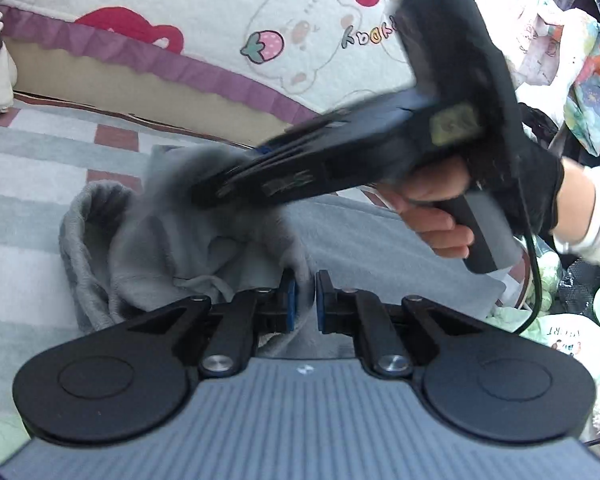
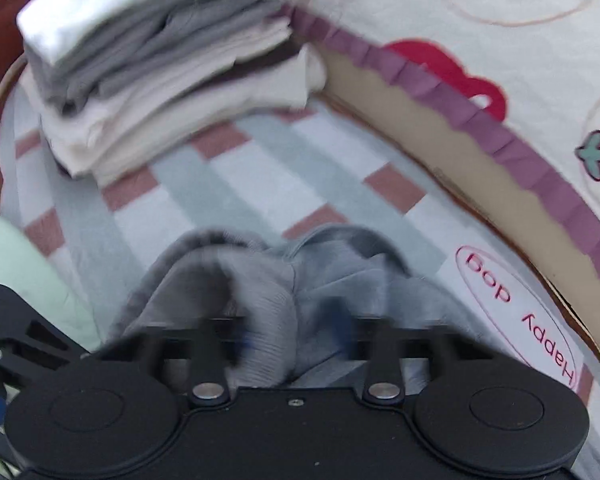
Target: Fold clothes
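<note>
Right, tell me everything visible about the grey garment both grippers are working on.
The grey garment is soft, fleecy knit, with a ribbed band showing in the right wrist view. It lies crumpled and unfolded on the checked blanket, below the quilt's purple frill. The left gripper is shut on a fold of its near edge; the right gripper pinches its raised top. A drawstring-like cord trails across its middle. It lies apart from the folded stack.
</note>
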Demonstrator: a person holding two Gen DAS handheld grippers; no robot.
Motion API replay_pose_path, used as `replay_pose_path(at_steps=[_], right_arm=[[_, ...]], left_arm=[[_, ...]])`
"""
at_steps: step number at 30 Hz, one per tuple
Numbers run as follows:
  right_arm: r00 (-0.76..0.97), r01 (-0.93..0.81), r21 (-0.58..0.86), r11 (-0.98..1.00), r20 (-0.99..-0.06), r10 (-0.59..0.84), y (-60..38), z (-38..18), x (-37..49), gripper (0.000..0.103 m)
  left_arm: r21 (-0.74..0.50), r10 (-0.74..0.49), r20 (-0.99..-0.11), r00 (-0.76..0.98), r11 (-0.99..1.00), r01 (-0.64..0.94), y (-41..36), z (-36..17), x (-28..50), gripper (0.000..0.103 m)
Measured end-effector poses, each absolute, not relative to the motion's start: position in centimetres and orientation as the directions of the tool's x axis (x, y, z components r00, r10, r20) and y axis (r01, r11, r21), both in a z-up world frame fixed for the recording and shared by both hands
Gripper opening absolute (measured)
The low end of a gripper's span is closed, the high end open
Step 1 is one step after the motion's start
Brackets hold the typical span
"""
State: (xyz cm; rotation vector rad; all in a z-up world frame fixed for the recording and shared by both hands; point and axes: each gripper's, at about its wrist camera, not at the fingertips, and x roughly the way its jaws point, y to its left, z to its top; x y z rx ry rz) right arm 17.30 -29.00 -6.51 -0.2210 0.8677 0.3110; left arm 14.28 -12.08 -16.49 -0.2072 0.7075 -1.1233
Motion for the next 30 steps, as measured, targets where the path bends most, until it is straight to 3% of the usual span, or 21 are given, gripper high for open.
replay_pose_path(at_steps=[2,6,8,10,15,17,20,23,26,28,29,30], right_arm=[[0.662,-0.308,-0.003,0.951,-0.719,0.213,-30.8,-4.9,14.6,0.009],[0.766,-0.218,0.134,0.967,-0.590,0.255,-34.4,-1.5,8.9,0.009],[0.793,-0.175,0.182,0.967,-0.556,0.248,-35.8,-1.1,6.5,0.009],[0.803,-0.157,0.229,0.961,-0.537,0.259,-36.7,-1.4,5.0,0.009],[0.783,-0.195,0.296,0.935,-0.527,0.330,-36.6,-3.2,3.6,0.009],[0.769,-0.214,0.303,0.929,-0.534,0.352,-36.0,-3.9,3.6,0.009],[0.755,-0.262,0.262,0.929,-0.544,0.366,-34.6,-4.2,3.4,0.010],[0.763,-0.282,0.248,0.927,-0.527,0.373,-34.2,-4.1,2.9,0.010],[0.781,-0.283,0.232,0.931,-0.507,0.364,-34.2,-3.9,2.3,0.010],[0.777,-0.291,0.229,0.929,-0.510,0.369,-34.0,-4.0,2.1,0.010],[0.774,-0.294,0.231,0.927,-0.511,0.373,-34.0,-4.1,2.1,0.010],[0.771,-0.299,0.232,0.926,-0.513,0.377,-33.8,-4.2,2.1,0.010]], left_arm=[[-0.502,-0.875,-0.407,0.261,0.453,0.737,-11.0,-15.8,14.7,0.010],[-0.499,-0.916,-0.249,0.314,0.399,0.769,-7.8,-11.7,14.2,0.014],[-0.502,-0.919,-0.168,0.357,0.391,0.771,-6.1,-10.2,14.3,0.028],[-0.544,-0.899,-0.157,0.408,0.423,0.724,-5.1,-10.3,15.4,0.031],[-0.698,-0.868,-0.308,0.389,0.484,0.528,-5.6,-14.6,18.7,0.032],[-0.717,-0.862,-0.368,0.348,0.501,0.485,-6.5,-16.0,19.0,0.047],[-0.666,-0.840,-0.419,0.344,0.542,0.513,-8.3,-16.7,18.5,0.053],[-0.609,-0.802,-0.495,0.334,0.594,0.526,-10.4,-17.3,18.1,0.069],[-0.531,-0.715,-0.618,0.327,0.686,0.497,-11.3,-18.2,17.1,0.072],[-0.526,-0.689,-0.652,0.316,0.712,0.465,-11.5,-19.1,16.8,0.074],[-0.548,-0.701,-0.644,0.307,0.703,0.454,-11.3,-19.3,16.8,0.060],[-0.564,-0.713,-0.633,0.302,0.692,0.451,-11.2,-19.5,16.7,0.039]])
